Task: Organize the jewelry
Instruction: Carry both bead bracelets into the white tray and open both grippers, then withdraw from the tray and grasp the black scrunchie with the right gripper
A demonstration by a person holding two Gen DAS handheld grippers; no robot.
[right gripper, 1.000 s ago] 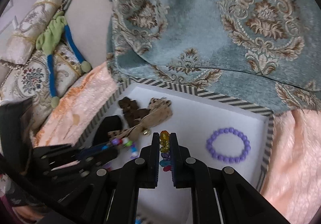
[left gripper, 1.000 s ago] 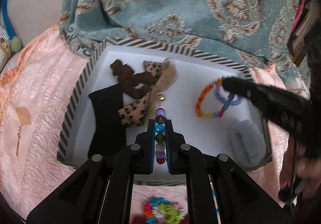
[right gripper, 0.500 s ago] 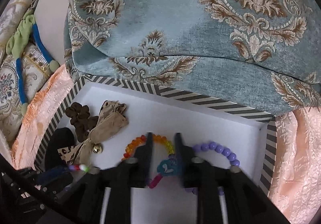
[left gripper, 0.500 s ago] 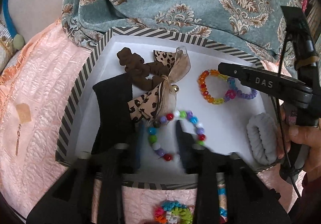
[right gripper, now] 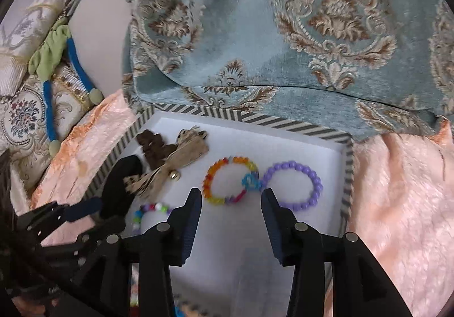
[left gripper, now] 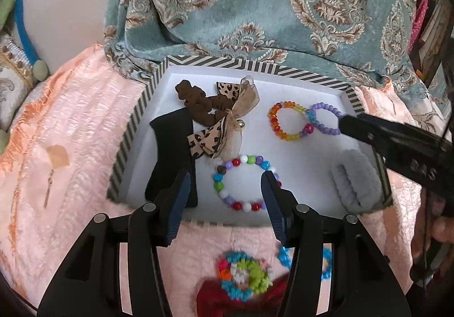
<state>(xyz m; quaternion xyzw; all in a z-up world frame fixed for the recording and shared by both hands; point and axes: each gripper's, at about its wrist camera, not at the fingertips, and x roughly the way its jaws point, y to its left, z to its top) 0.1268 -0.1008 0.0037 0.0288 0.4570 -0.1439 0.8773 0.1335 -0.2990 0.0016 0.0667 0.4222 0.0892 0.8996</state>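
A white tray with a striped rim (left gripper: 255,65) (right gripper: 255,116) lies on a pink quilt. My left gripper (left gripper: 225,177) hovers over its near edge with its jaws opening. A multi-colour bead bracelet (left gripper: 218,185) lies loose on the tray floor beneath them, free of the pads. My right gripper (right gripper: 231,197), jaws also opening, hangs just short of a rainbow bracelet (right gripper: 208,183) (left gripper: 273,118) that lies flat against a purple bracelet (right gripper: 315,192) (left gripper: 326,108). Nothing is held. In the left wrist view the right gripper (left gripper: 397,143) reaches in from the right.
The tray also holds a leopard bow (left gripper: 224,129), a brown scrunchie (left gripper: 198,101), a black piece (left gripper: 173,158) and a grey scrunchie (left gripper: 354,177). On the quilt in front lie a colourful crochet ring (left gripper: 244,271) and a blue bracelet (left gripper: 326,260). A teal patterned cushion (right gripper: 283,47) rises behind.
Both grippers were shut on bracelets a second ago. Each has opened, the multi-colour and rainbow bracelets now lie in the tray, and both grippers have drawn back a little.
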